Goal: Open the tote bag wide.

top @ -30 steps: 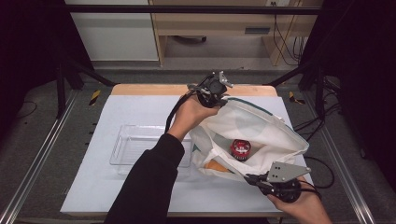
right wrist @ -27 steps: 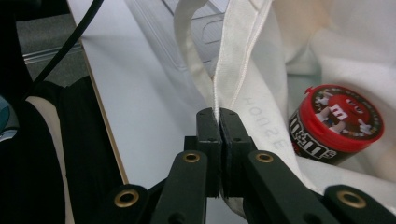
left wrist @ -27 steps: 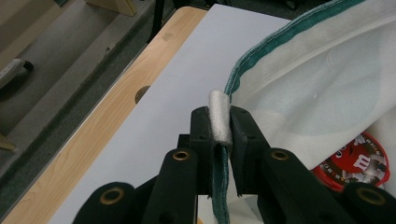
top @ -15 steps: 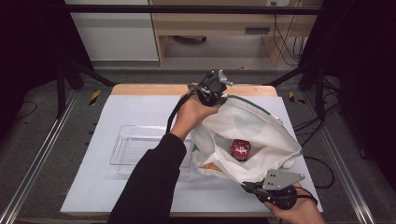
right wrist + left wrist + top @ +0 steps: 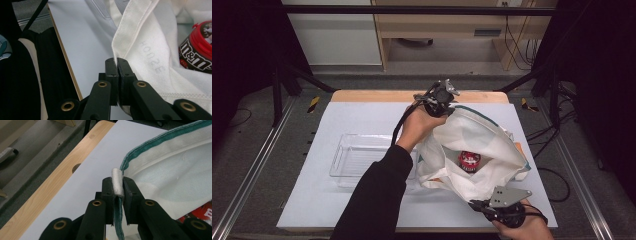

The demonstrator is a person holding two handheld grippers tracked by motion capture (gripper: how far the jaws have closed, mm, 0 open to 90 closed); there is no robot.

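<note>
Both grippers pinched the cloth bag (image 5: 482,150) open over the table (image 5: 362,115): the left gripper (image 5: 117,185) clamped its green-trimmed far edge, the right gripper (image 5: 117,66) its near edge. Open room lay left, beside a clear tray (image 5: 357,157).

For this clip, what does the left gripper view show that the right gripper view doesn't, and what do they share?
Left gripper view: the left gripper shut on the bag's green-trimmed rim, and the table's wooden edge.

Right gripper view: the right gripper shut on a plain white strap, with the candy tub's label readable and a dark sleeve at the left.

Both: the white cloth bag, the candy tub and the white tabletop.
</note>
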